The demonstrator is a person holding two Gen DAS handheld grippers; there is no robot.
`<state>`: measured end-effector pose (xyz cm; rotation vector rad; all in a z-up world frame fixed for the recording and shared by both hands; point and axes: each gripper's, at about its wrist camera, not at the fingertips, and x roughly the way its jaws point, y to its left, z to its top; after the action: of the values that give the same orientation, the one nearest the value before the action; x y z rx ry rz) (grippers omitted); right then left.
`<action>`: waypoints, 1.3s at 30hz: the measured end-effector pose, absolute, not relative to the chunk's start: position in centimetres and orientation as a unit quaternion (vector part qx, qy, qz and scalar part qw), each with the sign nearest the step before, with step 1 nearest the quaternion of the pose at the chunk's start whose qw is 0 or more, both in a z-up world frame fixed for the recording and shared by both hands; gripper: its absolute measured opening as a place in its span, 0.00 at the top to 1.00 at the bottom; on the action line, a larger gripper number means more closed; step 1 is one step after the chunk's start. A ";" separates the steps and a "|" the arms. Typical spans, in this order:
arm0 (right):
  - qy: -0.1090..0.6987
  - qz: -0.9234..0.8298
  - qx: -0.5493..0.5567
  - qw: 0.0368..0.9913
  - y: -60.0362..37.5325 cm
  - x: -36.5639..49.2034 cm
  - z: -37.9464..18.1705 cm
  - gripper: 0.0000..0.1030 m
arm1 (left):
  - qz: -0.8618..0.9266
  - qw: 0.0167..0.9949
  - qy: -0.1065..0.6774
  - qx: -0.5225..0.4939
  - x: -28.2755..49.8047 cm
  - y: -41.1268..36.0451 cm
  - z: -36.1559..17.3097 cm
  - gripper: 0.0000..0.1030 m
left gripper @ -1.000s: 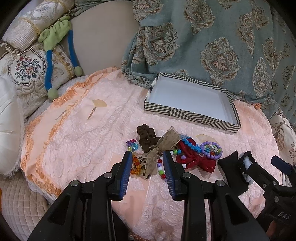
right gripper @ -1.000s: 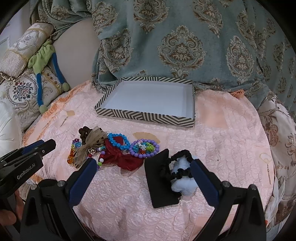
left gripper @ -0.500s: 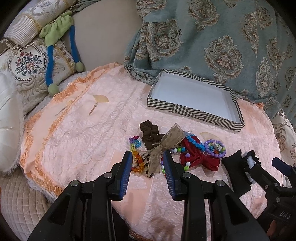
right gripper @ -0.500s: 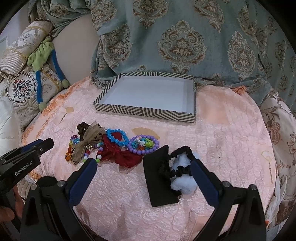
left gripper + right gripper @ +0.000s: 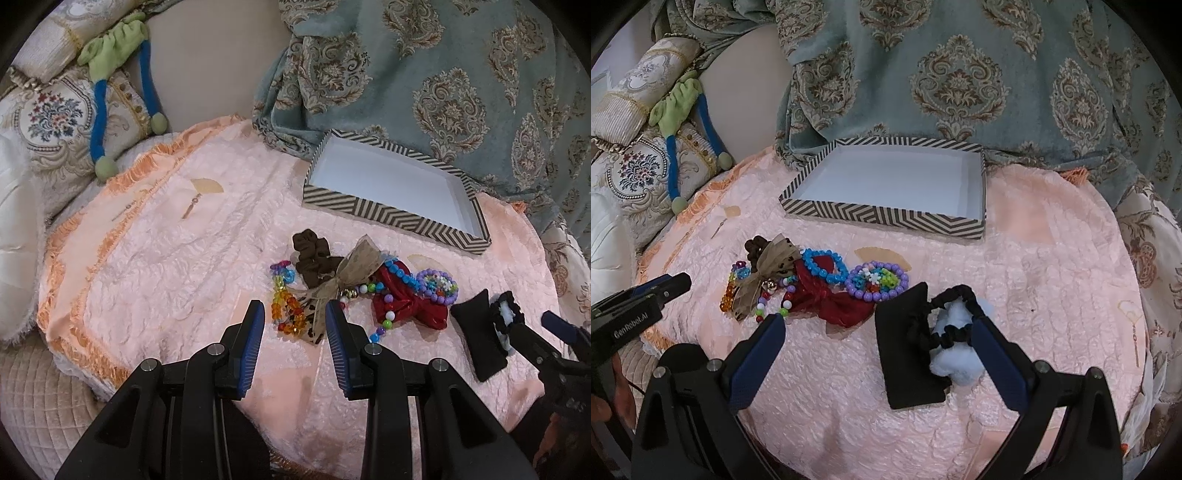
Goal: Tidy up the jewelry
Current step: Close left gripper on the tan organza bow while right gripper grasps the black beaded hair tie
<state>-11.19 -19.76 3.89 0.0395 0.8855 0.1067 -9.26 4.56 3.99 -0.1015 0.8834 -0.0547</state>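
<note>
Both tongs, left [image 5: 295,314] and right [image 5: 877,332], are hanging open and empty, risking dragging the tangled beads [image 5: 284,306] out with the bow [image 5: 347,277].

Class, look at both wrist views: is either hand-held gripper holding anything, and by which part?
Nothing is held. The left hand-held gripper and right hand-held gripper are both open above the jewelry.

Right gripper [image 5: 877,328]: jaws wide apart — nothing clamped
Between jaws: black pad [image 5: 905,343], black scrunchie [image 5: 951,317], white pom-pom [image 5: 956,363]
Striped tray [image 5: 886,218]: white inside
Jewelry pile [image 5: 816,282]: left of pad — on pink quilt [image 5: 1052,295]
</note>
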 end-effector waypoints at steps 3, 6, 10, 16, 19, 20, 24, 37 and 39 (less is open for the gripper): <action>0.438 0.060 0.031 0.896 -20.4 -11.2 3.2 0.08 | -0.070 0.886 0.451 -0.076 -8.9 5.1 3.2 0.84; 0.448 0.072 0.044 0.890 -21.0 -11.2 2.3 0.15 | -0.096 0.876 0.465 -0.090 -8.5 5.3 2.4 0.84; 0.457 0.077 0.053 0.885 -21.8 -11.2 1.2 0.22 | -0.114 0.867 0.475 -0.096 -7.7 4.6 1.6 0.84; 0.458 0.092 0.067 0.882 -22.2 -11.1 0.6 0.30 | -0.127 0.859 0.486 -0.093 -5.7 3.4 0.4 0.83; 0.460 0.094 0.068 0.881 -22.5 -11.2 0.5 0.31 | -0.132 0.854 0.495 -0.090 -4.6 2.9 -0.2 0.83; 0.460 0.096 0.070 0.880 -22.7 -11.2 0.5 0.31 | -0.134 0.853 0.496 -0.089 -4.2 2.7 -0.4 0.83; 0.463 0.107 0.079 0.877 -23.3 -11.1 0.1 0.35 | -0.140 0.852 0.498 -0.084 -2.9 2.0 -1.0 0.84; 0.440 0.088 0.094 0.889 -25.9 -10.5 1.8 0.42 | -0.139 0.855 0.493 -0.083 -2.2 2.1 -1.2 1.00; 0.438 0.084 0.103 0.889 -26.8 -10.1 2.1 0.42 | -0.140 0.857 0.488 -0.086 -2.4 2.5 -0.5 1.00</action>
<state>-10.09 -26.77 2.06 0.2138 0.9100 0.1743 -2.38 2.51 -0.52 -0.1809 1.0251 -0.2939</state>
